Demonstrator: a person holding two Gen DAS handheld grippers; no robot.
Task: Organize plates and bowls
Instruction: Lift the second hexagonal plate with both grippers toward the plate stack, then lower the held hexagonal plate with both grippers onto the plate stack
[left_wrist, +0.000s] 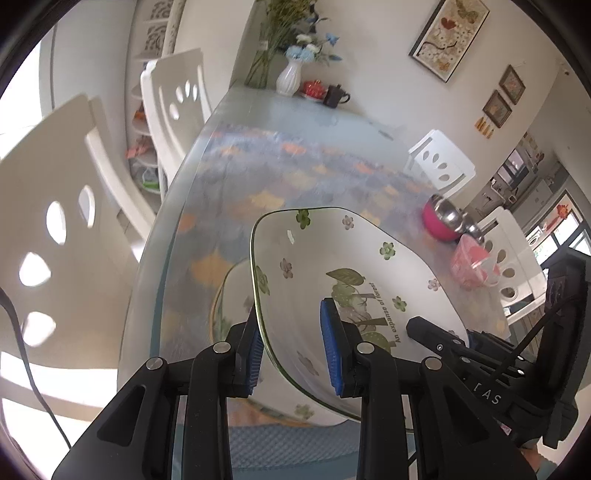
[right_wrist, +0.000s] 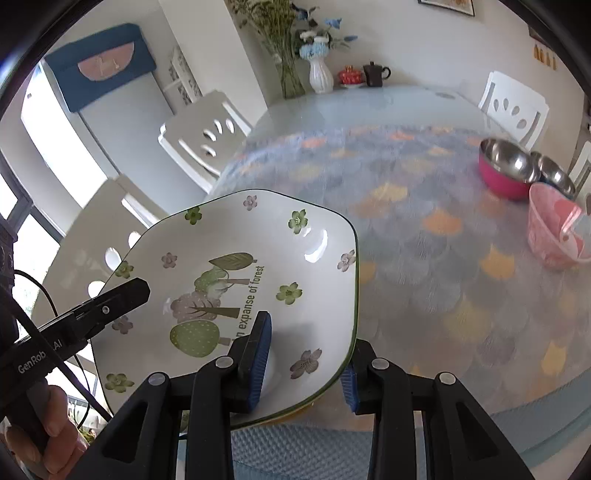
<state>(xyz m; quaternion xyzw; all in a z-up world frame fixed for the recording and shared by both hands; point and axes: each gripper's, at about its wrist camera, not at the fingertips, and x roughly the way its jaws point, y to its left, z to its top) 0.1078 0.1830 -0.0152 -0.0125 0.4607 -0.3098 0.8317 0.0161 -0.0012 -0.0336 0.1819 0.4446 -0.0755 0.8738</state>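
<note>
Above the near edge of the counter (right_wrist: 461, 295), a square-ish white plate printed with trees and small flowers (right_wrist: 258, 266) hangs tilted in the air, carried by both grippers at once; the left gripper (left_wrist: 295, 347) is clamped on the plate's left rim, one blue pad inside the dish and one beneath it, while the right gripper (right_wrist: 306, 362) is clamped on the opposite rim in the same way, a pad on the printed face and the other under the edge; two grips on opposite sides look chosen to keep a wide, shallow, glossy dish from swinging or slipping, since a single pinch at one rim would let it droop; beneath the held plate, near the counter's front edge, a second plate with a yellowish rim (left_wrist: 229, 295) lies flat, a likely base for stacking; toward the right edge of the counter stand a pink steel-lined bowl (right_wrist: 506, 166), another steel bowl (right_wrist: 557, 177) just behind it, and a pink translucent bowl (right_wrist: 554, 229), grouped apart from the plates; the scale-patterned cloth is blurred.
</note>
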